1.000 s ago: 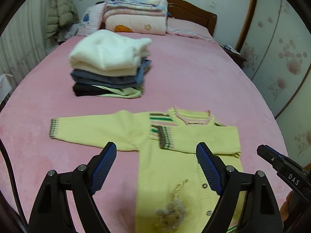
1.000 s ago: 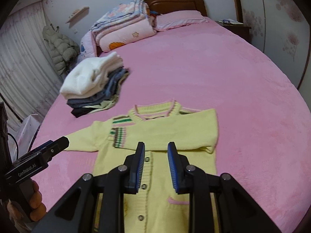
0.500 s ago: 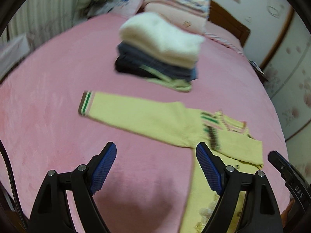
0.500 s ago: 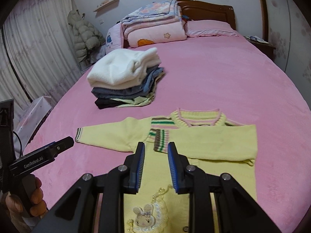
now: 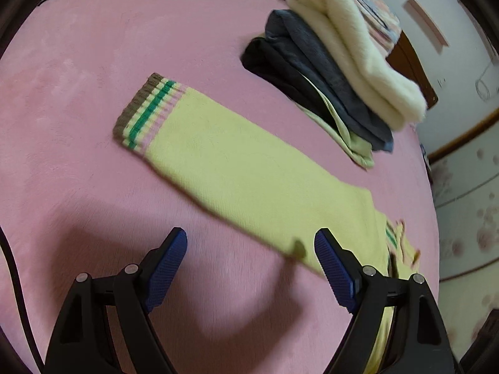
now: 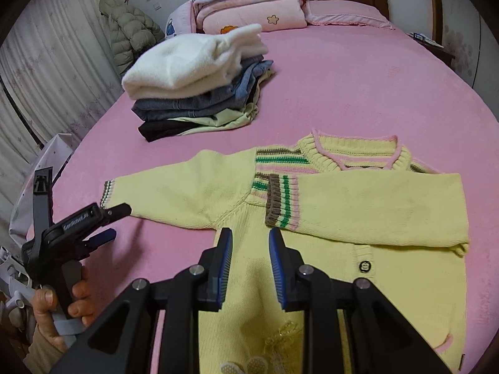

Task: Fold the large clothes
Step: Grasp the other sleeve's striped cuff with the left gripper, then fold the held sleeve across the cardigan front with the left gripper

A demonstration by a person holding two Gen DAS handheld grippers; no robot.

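A yellow knit cardigan lies front up on the pink bed. One sleeve is folded across the chest. The other sleeve stretches out flat, ending in a brown, green and pink striped cuff. My left gripper hovers open just above that sleeve's near edge, with one pad over the knit near the shoulder and the other over bare bed. It also shows in the right wrist view as the left gripper near the cuff. My right gripper hangs over the cardigan's front, its pads a narrow gap apart with nothing between them.
A stack of folded clothes, topped by a white fleece, sits on the bed behind the cardigan. Folded quilts and pillows lie at the headboard. A padded jacket hangs by the curtain. A hand holds the left gripper's handle.
The left gripper swung left and down over the outstretched sleeve and rolled. The right gripper sank closer to the cardigan's front. Neither gripper's jaws changed width.
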